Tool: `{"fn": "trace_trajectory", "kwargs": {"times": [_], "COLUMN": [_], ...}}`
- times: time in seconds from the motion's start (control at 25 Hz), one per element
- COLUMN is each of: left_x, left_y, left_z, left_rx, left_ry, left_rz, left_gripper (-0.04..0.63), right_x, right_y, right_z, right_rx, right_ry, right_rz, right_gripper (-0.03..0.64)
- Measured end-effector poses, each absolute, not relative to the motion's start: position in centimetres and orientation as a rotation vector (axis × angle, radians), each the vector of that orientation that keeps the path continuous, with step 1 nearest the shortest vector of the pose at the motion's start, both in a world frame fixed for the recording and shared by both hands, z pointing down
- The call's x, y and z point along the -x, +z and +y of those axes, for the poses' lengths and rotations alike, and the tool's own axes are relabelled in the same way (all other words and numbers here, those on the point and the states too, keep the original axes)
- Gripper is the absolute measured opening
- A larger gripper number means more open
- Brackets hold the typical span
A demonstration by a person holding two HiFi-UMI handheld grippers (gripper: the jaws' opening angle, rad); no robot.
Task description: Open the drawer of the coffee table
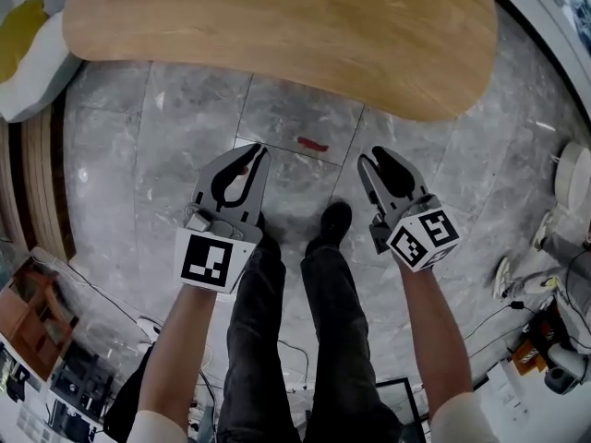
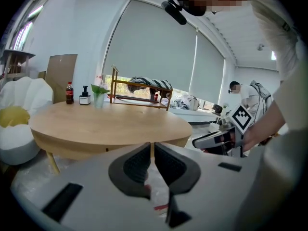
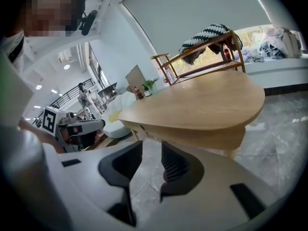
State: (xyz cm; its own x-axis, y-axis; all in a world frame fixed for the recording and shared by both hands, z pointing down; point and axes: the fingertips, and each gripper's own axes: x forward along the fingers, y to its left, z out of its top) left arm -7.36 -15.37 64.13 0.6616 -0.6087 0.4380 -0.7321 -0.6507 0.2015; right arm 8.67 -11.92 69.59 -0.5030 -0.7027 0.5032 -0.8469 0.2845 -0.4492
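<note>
The wooden coffee table [image 1: 277,35] fills the top of the head view, its rounded front edge toward me. Both grippers hang over the grey floor, short of that edge. My left gripper [image 1: 256,150] has its tips together with nothing between them; in the left gripper view [image 2: 150,146] it points at the table's side [image 2: 106,141]. My right gripper [image 1: 372,158] stands open and empty; in the right gripper view [image 3: 151,146] the table's apron [image 3: 202,134] lies ahead. I cannot make out a drawer front in any view.
A white armchair with a yellow cushion [image 1: 23,44] stands left of the table. On the tabletop's far side are a wooden rack [image 2: 139,93], a bottle [image 2: 70,93] and a small plant [image 2: 99,93]. My shoes [image 1: 332,220] stand between the grippers. Cables and gear [image 1: 545,340] lie at right.
</note>
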Motion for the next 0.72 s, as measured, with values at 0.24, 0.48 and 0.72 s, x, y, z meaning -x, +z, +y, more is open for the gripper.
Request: {"fn": "trace_trajectory", "kwargs": {"times": [0.24,0.48,0.72], "left_x": [7.8,7.5,6.7], "left_y": [69.6,75.1,78.7], "left_z": [-15.6,-15.5,-16.1], "left_rx": [-2.517,-2.509,-2.506], "left_ry": [0.483,0.498,0.485], "left_rz": [-1.037,-1.002,-0.980], "left_gripper": [0.021,0.021,0.021], "right_x": [-8.8,-9.2,-10.0], "right_y": [75.2,79.8,83.4], "right_z": [-13.4,-14.9,-16.7], "right_rx": [-1.450,-1.481,-1.526], "right_ry": [1.046,1.066,1.088], "right_rz": [-2.331,-2.331,-2.354], "right_gripper": [0.156,0.181,0.239]}}
